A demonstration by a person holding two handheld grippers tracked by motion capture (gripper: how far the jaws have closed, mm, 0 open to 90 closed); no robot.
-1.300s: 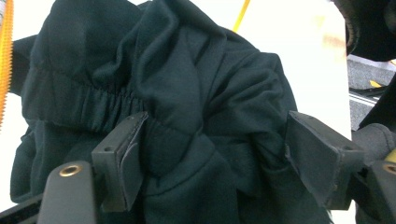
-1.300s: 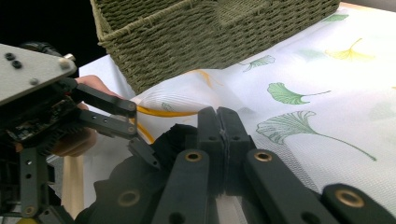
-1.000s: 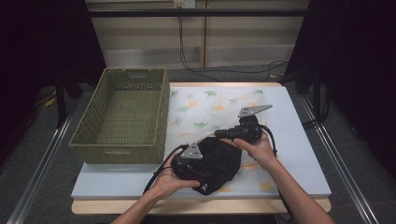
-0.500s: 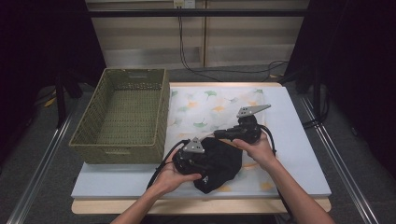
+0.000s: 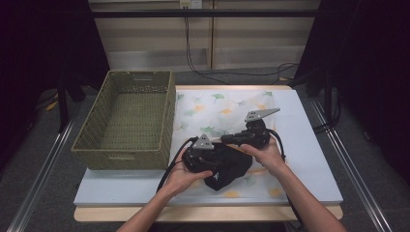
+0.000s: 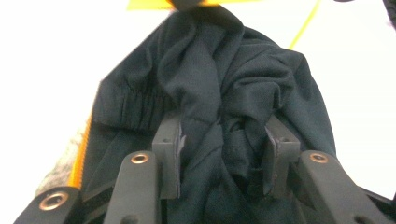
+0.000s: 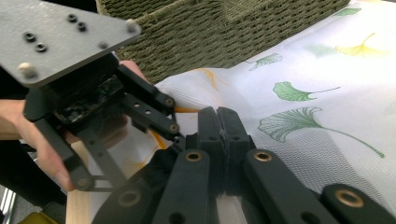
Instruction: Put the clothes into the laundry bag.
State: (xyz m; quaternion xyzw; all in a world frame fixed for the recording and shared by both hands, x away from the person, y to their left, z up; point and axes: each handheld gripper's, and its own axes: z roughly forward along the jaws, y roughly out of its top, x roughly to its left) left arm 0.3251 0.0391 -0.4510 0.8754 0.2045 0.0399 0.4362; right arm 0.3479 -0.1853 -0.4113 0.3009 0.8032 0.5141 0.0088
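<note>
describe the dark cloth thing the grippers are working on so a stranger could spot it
On the leaf-printed sheet right of the woven basket, look near the table's front edge. The black garment lies bunched there between the left gripper and right gripper, the only dark, crumpled fabric on the pale surface.

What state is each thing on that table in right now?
Black garment: bunched up on the leaf-print cloth.
Left gripper: jaws apart, fabric bunched between them.
Right gripper: jaws pressed together.
Woven basket: upright, nothing inside.
Leaf-print cloth: spread flat.
</note>
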